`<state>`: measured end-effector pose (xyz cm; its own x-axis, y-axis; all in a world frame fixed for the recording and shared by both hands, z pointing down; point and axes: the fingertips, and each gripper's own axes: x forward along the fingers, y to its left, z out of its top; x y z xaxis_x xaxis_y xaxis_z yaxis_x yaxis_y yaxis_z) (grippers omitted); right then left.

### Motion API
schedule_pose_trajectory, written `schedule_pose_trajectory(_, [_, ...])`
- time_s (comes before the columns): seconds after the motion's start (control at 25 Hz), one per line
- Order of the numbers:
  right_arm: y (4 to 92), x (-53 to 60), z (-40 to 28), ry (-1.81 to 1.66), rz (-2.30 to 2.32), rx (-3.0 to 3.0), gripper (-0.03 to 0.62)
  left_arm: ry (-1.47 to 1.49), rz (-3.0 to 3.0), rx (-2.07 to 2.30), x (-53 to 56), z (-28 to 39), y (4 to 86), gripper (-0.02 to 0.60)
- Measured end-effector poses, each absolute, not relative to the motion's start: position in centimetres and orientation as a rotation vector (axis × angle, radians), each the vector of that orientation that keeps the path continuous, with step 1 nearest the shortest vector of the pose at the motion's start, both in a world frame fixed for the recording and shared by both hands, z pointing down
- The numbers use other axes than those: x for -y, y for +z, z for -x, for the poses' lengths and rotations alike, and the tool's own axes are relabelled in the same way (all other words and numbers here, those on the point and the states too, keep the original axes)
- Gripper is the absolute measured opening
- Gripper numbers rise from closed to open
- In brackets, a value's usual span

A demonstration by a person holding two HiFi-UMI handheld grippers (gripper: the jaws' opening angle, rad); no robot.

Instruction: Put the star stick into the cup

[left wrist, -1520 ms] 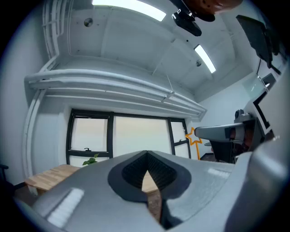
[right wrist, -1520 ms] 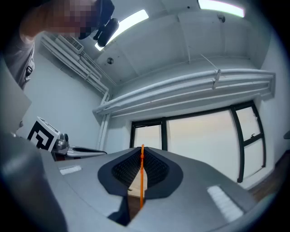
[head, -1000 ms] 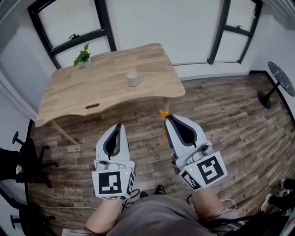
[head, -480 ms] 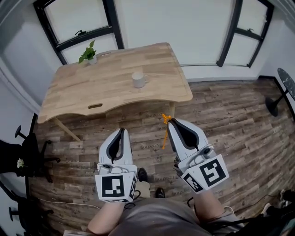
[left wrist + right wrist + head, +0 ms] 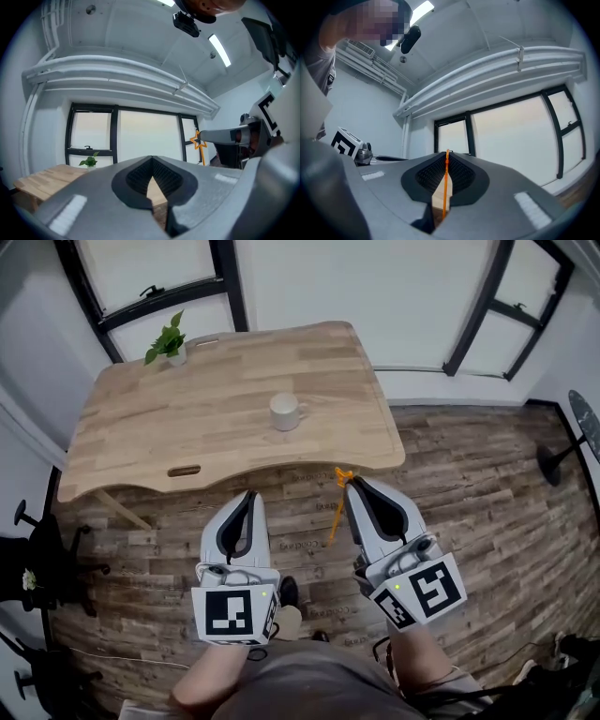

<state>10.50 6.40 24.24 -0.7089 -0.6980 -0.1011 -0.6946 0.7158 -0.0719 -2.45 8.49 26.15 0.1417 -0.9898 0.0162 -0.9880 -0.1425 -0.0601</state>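
My right gripper is shut on the orange star stick. Its star end pokes out past the fingertips and its thin shaft hangs down beside the jaw. In the right gripper view the star stick runs as a thin orange line between the closed pads. The left gripper view catches the star stick at the right, at the tip of the other gripper. My left gripper is shut with nothing in it. A white cup with a handle stands upright near the middle of the wooden table, well ahead of both grippers.
A small potted plant stands at the table's far left corner. The table's front edge has a handle slot. Dark office chairs stand at the left over the wooden floor. Windows line the wall behind the table.
The table and cup have come closer in the head view. Both grippers keep the same pose, the right one still holding the star stick.
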Motion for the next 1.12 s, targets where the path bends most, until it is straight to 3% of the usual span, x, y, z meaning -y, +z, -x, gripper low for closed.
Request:
schedule_pose_trajectory(0.48, [22.1,4.3,-2.8,0.051,1.197,-2.773,0.043,-0.026,2.395,-1.941,2.7,9.8,24.9,0.000])
schedule_pose_trajectory(1.12, [22.1,12.1,-2.0,0.044,1.201,-2.741,0.043,-0.097,2.474,-1.902,10.5,9.5,28.2,0.000])
